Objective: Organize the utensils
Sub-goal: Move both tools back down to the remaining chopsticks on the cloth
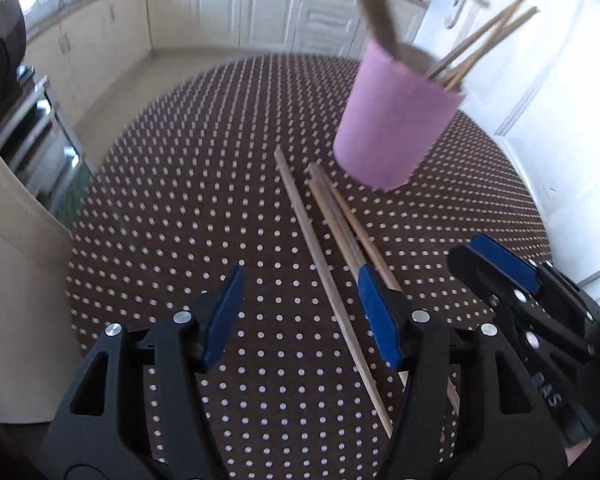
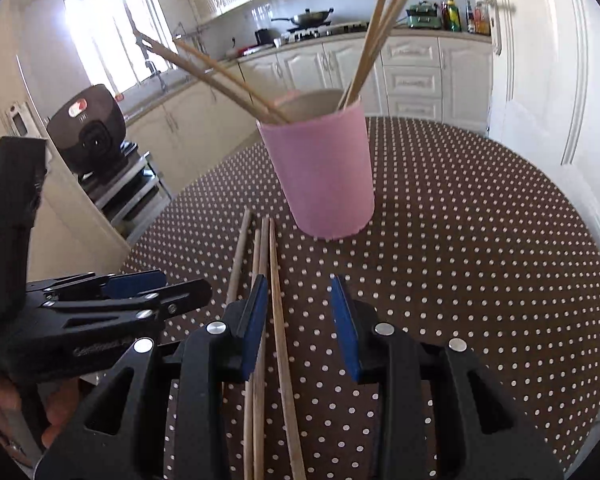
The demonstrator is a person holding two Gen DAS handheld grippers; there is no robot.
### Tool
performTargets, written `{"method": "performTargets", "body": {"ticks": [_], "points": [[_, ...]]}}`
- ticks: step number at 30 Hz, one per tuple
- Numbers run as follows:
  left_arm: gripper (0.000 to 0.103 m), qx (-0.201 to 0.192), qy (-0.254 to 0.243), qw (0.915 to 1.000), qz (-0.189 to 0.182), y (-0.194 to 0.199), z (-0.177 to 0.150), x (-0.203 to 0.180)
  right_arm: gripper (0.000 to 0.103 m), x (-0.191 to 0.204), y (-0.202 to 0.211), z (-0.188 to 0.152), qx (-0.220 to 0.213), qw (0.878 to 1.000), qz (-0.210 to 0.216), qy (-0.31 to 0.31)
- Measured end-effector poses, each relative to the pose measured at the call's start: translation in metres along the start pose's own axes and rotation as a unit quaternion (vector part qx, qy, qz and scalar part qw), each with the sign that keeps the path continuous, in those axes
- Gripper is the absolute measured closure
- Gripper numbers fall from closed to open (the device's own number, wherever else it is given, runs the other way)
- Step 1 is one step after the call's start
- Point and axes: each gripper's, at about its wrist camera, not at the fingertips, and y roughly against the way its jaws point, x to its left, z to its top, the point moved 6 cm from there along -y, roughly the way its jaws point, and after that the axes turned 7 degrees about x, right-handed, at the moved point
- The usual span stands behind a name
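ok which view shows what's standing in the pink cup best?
The right wrist view. The pink cup stands sharp and upright there, with two splayed groups of chopsticks and a rounded spoon-like piece visible above the rim. The left wrist view shows the cup blurred and tilted toward the frame edge, its contents smeared.

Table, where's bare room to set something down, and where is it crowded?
Free: the dotted tablecloth right of the pink cup, out to the table edge, and the wide patch left of the loose chopsticks toward the cabinets. Crowded: the strip in front of the cup, where chopsticks lie with the left gripper and right gripper over them.
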Motion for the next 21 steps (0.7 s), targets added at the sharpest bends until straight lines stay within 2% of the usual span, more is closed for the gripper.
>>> {"method": "performTargets", "body": {"ticks": [6, 11, 13, 21], "points": [[0.047, 0.022, 0.02, 0.9995, -0.007, -0.02, 0.005, 0.0, 0.072, -0.003, -0.012, -0.005, 0.027, 1.0, 0.006, 0.003], [0.054, 0.024, 0.017, 0.9995, 0.013, -0.03, 0.012, -0.005, 0.072, -0.001, -0.023, -0.007, 0.052, 0.999, 0.008, 0.015], [0.062, 0.022, 0.012, 0.9993, 0.028, -0.031, 0.015, -0.007, 0.072, 0.001, -0.026, -0.007, 0.063, 0.998, 0.01, 0.02], [0.079, 0.019, -0.01, 0.9982, 0.056, -0.039, 0.036, -0.013, 0.072, 0.013, -0.042, -0.006, 0.1, 0.994, 0.012, 0.038]]}}
